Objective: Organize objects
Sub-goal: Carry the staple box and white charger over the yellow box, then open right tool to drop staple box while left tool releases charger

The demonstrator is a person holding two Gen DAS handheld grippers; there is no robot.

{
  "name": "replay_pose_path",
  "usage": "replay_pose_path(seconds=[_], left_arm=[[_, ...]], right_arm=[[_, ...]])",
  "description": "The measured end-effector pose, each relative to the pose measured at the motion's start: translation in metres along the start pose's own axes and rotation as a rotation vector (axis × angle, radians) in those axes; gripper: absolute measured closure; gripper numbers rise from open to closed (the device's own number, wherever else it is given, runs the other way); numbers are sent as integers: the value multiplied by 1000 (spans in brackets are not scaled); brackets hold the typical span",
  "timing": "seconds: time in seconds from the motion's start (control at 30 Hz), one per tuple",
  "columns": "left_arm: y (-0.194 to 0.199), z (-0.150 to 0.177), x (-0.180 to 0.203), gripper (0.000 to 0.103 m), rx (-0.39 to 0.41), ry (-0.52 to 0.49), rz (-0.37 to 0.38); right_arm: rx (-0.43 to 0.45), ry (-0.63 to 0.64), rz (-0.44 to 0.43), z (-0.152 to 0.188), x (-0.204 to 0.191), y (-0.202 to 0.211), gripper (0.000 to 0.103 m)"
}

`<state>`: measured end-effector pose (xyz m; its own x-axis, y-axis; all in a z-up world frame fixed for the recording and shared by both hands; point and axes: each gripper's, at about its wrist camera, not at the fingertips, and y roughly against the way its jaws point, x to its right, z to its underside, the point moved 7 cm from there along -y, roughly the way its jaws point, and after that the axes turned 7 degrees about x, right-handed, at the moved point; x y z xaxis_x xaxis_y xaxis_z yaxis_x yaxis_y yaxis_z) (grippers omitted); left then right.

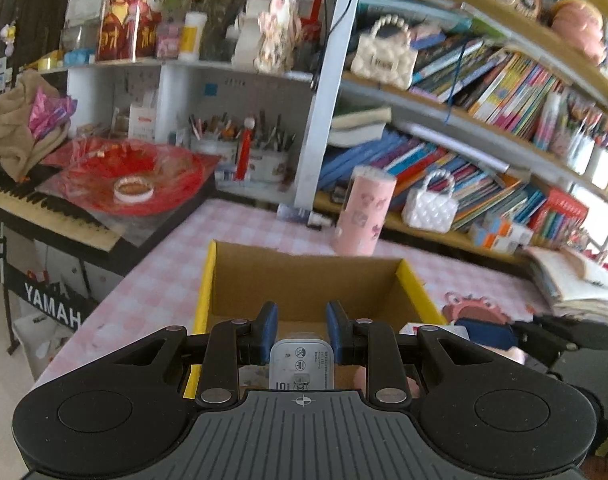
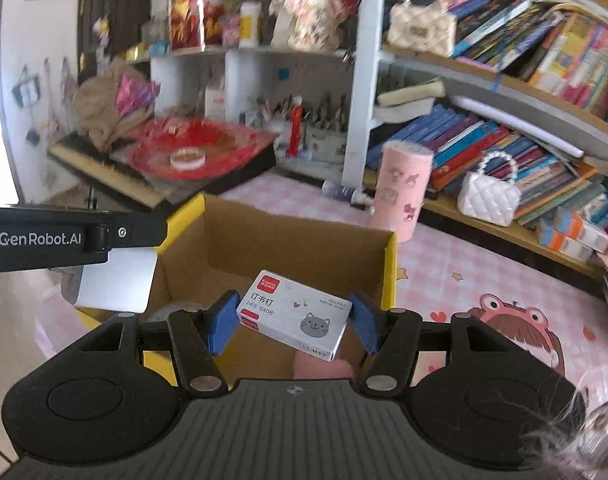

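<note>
The left tongs (image 1: 302, 322) pinch a small grey packet (image 1: 302, 364) that sits far back between the blue pads, near the hinge, so only its printed face shows; the jaws are drawn nearly together on it. The right tongs (image 2: 295, 322) grip a box of staples (image 2: 294, 314) across its length, the box tilted with its far corner raised, the blue pads (image 2: 224, 322) pressing on its two short ends. Just ahead of and below both pairs lies the open cardboard box (image 1: 304, 280) with yellow edges, standing on the pink checked tablecloth (image 1: 176, 256). My guess is that both items are carried over it so they can be dropped inside, which fits the tidying job. Beyond the box, further from the tongs, a pink cup (image 1: 363, 210) stands upright, and to the right of it a white quilted purse (image 1: 431, 204) sits on the low shelf. The left tool's black arm (image 2: 72, 236) crosses the right camera's view at the box's left rim.
</note>
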<state>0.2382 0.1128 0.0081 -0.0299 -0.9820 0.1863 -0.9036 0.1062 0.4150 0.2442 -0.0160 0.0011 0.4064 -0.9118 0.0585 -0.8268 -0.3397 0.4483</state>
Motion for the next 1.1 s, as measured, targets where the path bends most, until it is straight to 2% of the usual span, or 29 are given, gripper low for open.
replay_pose_path(seconds=[0.27,0.47,0.57,0.73,0.93,1.1], left_arm=[[-49,28,2,78,-123,-11,-39],[-70,44,1,78,-194,-10,-71],[-77,50,0,78,-217,-6,-86],[-81,50,2,78,-221,-18,-97],[-84,50,5,78,-222,-34,-99],[-84,51,6,78,-225,-31,-87]], right_arm=[[-179,128,-117,22,8,-68,45],[-274,235,-211,36,4,-96,45],[-286,318,-228,38,2,-102,45],[-348,365,-298,40,-3,-110,45],[-408,356,-324,45,-5,-114,45],[-418,352,-326,45,-5,-116,45]])
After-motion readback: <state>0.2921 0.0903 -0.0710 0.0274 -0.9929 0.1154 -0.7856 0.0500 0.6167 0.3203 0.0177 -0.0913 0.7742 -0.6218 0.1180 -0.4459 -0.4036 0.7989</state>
